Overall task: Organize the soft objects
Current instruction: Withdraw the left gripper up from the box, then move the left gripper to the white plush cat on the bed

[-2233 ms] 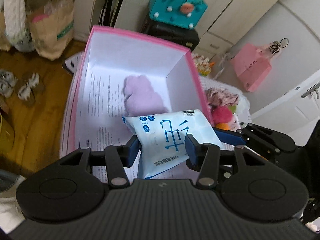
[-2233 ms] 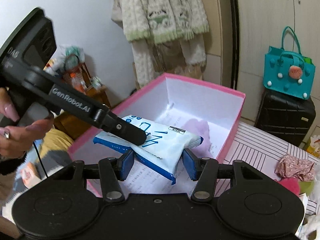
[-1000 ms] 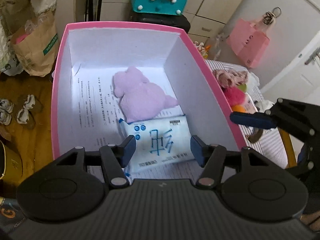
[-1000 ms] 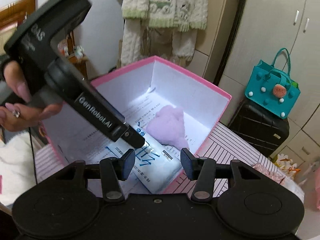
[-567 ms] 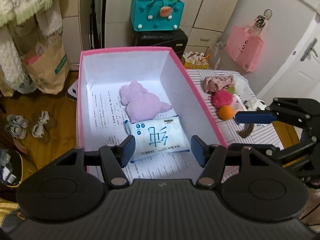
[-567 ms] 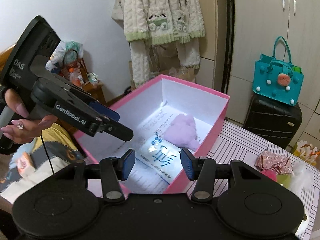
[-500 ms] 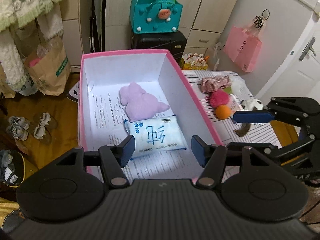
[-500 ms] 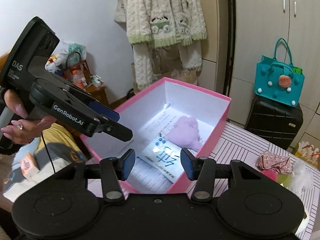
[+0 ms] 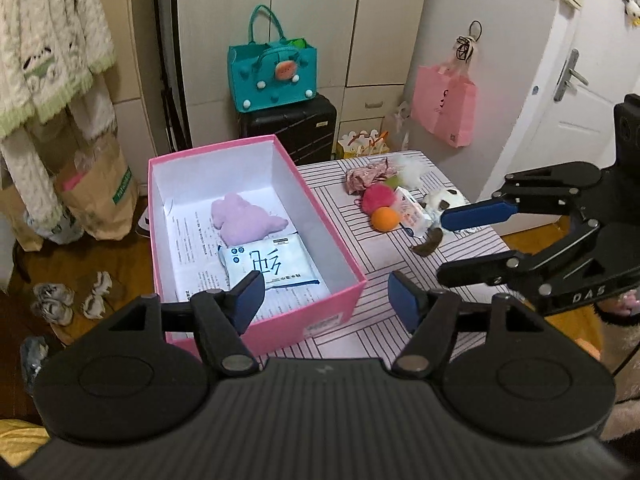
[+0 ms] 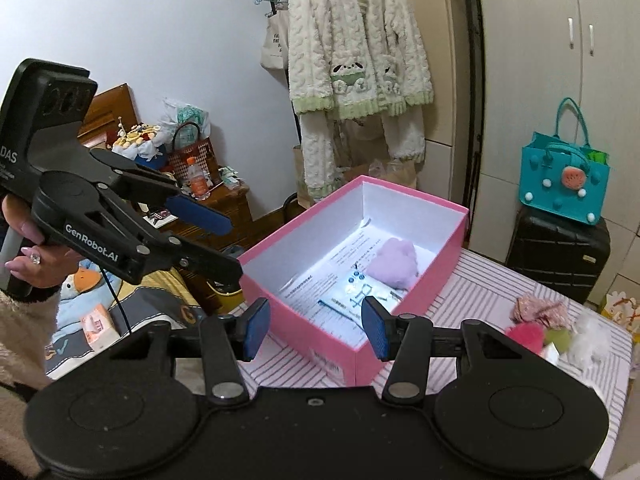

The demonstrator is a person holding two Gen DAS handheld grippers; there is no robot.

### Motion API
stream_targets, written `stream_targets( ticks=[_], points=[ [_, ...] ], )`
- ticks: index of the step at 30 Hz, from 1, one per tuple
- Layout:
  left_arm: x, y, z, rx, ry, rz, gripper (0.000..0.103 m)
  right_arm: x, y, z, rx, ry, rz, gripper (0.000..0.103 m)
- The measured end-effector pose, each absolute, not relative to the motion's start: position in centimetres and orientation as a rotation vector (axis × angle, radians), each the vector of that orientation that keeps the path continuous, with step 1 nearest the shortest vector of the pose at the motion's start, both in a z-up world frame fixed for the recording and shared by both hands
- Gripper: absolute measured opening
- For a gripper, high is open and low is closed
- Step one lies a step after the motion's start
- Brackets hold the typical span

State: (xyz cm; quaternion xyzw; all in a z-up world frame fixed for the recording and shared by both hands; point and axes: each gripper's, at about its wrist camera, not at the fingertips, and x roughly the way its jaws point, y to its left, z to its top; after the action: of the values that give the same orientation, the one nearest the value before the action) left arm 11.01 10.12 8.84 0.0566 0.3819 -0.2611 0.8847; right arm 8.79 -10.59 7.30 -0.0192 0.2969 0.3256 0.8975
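A pink box (image 9: 340,304) (image 10: 320,344) stands on the striped table. Inside lie a lilac plush (image 9: 244,216) (image 10: 394,264) and a blue-white tissue pack (image 9: 270,266) (image 10: 360,292). My left gripper (image 9: 326,300) is open and empty, raised above the box's near end. My right gripper (image 10: 316,330) is open and empty, held back above the box's near corner. Right of the box lie a floral cloth (image 9: 370,172), a pink pompom (image 9: 378,196), an orange ball (image 9: 385,219), a small packet (image 9: 412,216) and a panda plush (image 9: 442,200).
The striped table (image 9: 384,272) ends at right near a white door. A black suitcase (image 9: 288,124) with a teal bag (image 9: 272,76) stands behind the box. A paper bag (image 9: 100,192) and slippers (image 9: 68,300) are on the floor at left.
Both grippers let go of the tissue pack inside the box, then pulled up and back. The pack now lies flat beside the lilac plush.
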Motion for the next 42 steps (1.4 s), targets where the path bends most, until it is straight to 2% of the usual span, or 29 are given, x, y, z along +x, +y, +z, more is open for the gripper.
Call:
stream_targets(
  ticks=[7,19,32,42],
  points=[
    [8.7,7.7,9.0,0.173,0.781,-0.58,0.069,5.9,-12.8,7.0,-0.047,0.61,0.649,0.056],
    [8.5,1.9,5.1,0.266,0.832,-0.621,0.071,4.3,-17.1,4.3,-0.034,0.664,0.648,0.057],
    [11.3,-4.8,1.2,0.27,0.843,-0.705,0.071,6.1,-23.0,-2.2,0.045,0.714,0.57,0.058],
    [14.7,-11.0,-2.3,0.26,0.774,-0.753,0.071,8.7,-27.1,-8.2,0.052,0.632,0.371,0.059]
  ],
)
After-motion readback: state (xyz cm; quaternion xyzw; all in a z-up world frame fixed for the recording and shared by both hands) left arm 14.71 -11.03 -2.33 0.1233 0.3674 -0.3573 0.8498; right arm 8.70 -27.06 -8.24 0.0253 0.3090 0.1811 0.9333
